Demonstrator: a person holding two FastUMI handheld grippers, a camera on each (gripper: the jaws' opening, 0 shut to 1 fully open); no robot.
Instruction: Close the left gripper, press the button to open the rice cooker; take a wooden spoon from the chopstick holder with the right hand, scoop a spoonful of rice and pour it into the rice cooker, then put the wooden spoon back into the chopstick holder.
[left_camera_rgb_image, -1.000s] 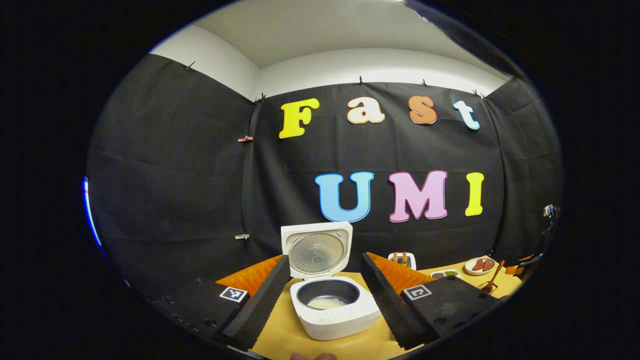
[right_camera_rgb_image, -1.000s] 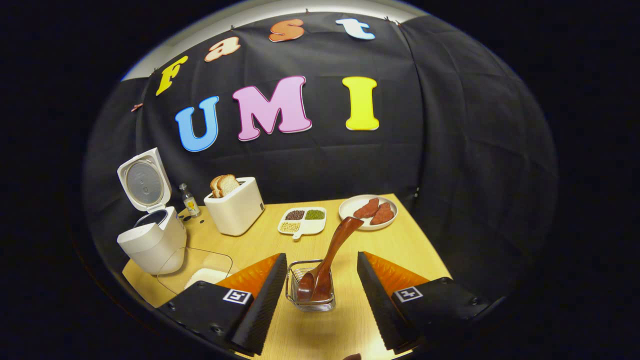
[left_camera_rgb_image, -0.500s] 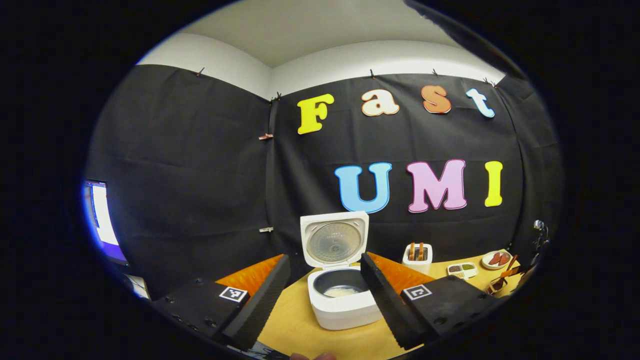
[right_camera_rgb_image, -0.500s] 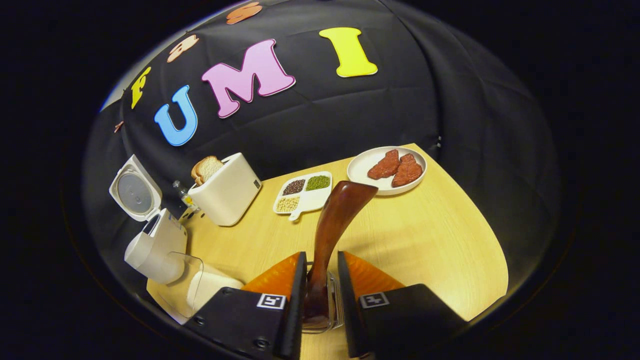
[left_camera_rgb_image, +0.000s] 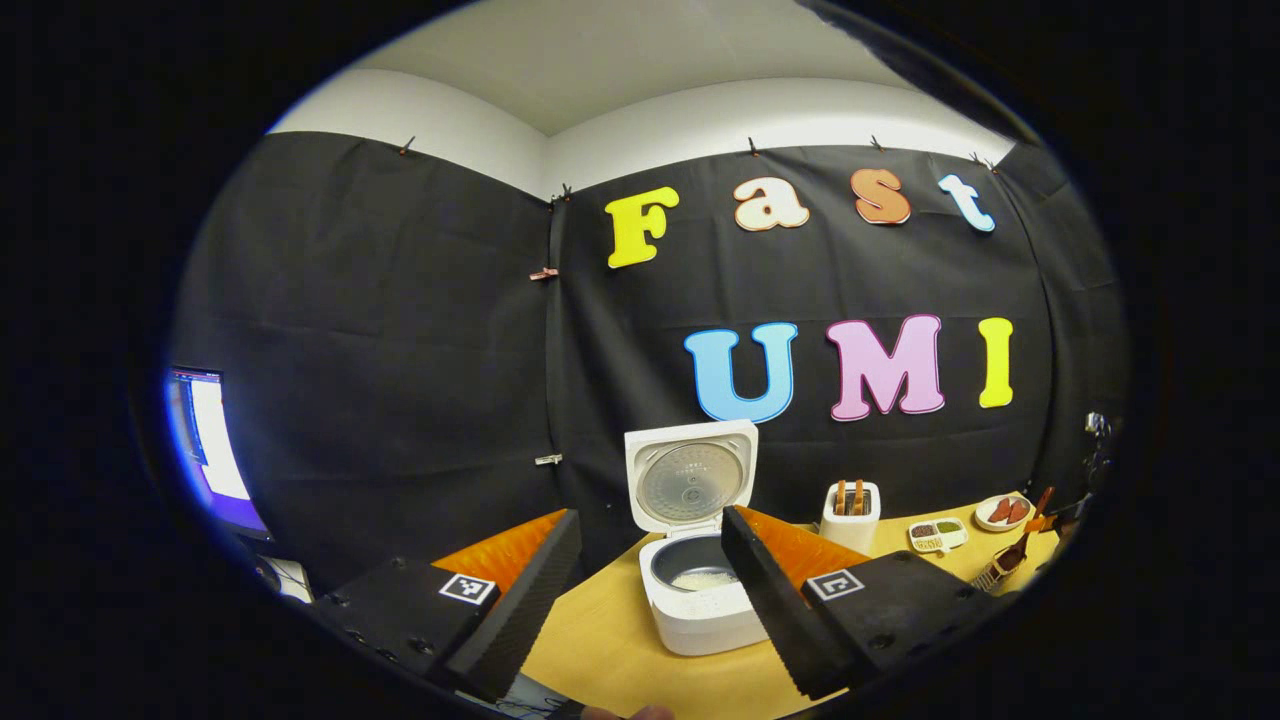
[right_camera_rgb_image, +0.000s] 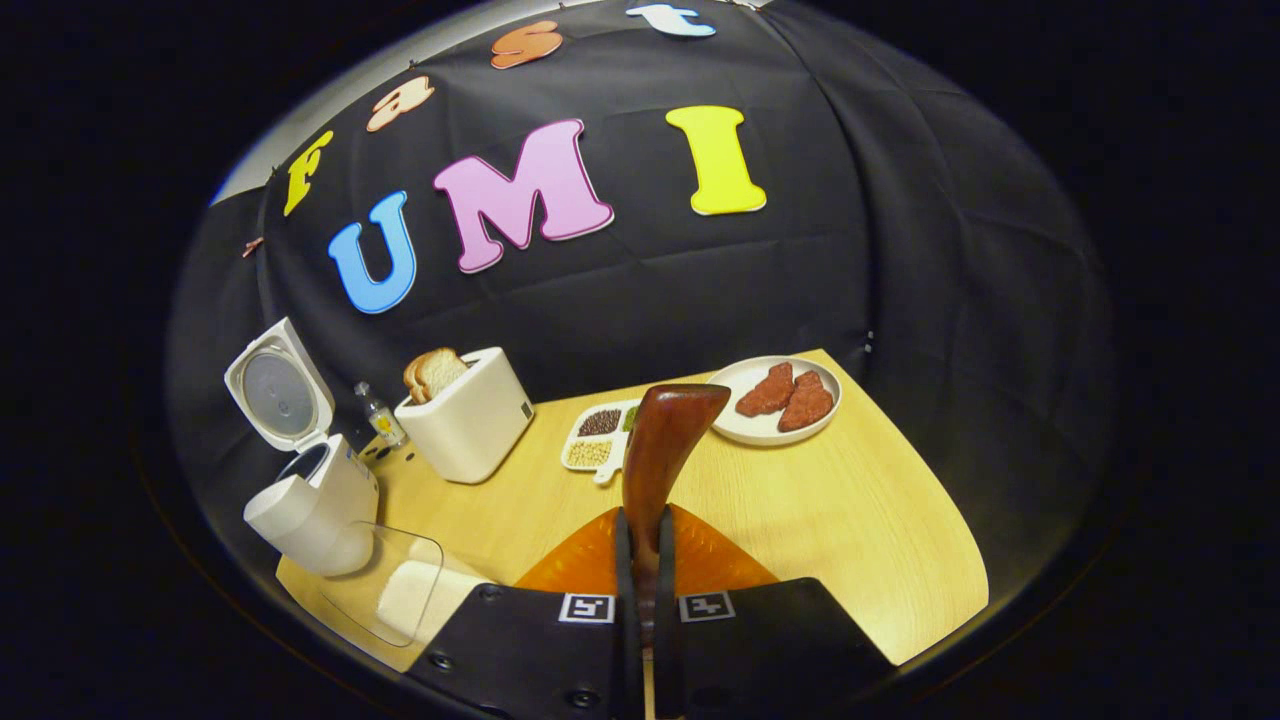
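Observation:
The white rice cooker (left_camera_rgb_image: 700, 612) stands open, its lid (left_camera_rgb_image: 690, 482) upright and a little rice (left_camera_rgb_image: 700, 578) in the pot. My left gripper (left_camera_rgb_image: 645, 600) is open and hangs short of the cooker, with nothing between its fingers. In the right gripper view, my right gripper (right_camera_rgb_image: 647, 535) is shut on the handle of the dark wooden spoon (right_camera_rgb_image: 662, 440), which sticks up past the fingertips. The fingers hide the chopstick holder underneath. The wire chopstick holder (left_camera_rgb_image: 993, 576) is small at the far right of the left gripper view. The cooker (right_camera_rgb_image: 312, 505) sits at the table's left end.
A clear container of rice (right_camera_rgb_image: 400, 592) lies in front of the cooker. Behind it are a small bottle (right_camera_rgb_image: 380, 413), a toaster with bread (right_camera_rgb_image: 468, 425), a divided dish of beans (right_camera_rgb_image: 596, 442) and a plate of red slices (right_camera_rgb_image: 775, 400). A lit monitor (left_camera_rgb_image: 205, 450) is at far left.
The right gripper came down over the holder and shut on the spoon handle. The left gripper has drawn back and swung left, so the cooker sits smaller and further right.

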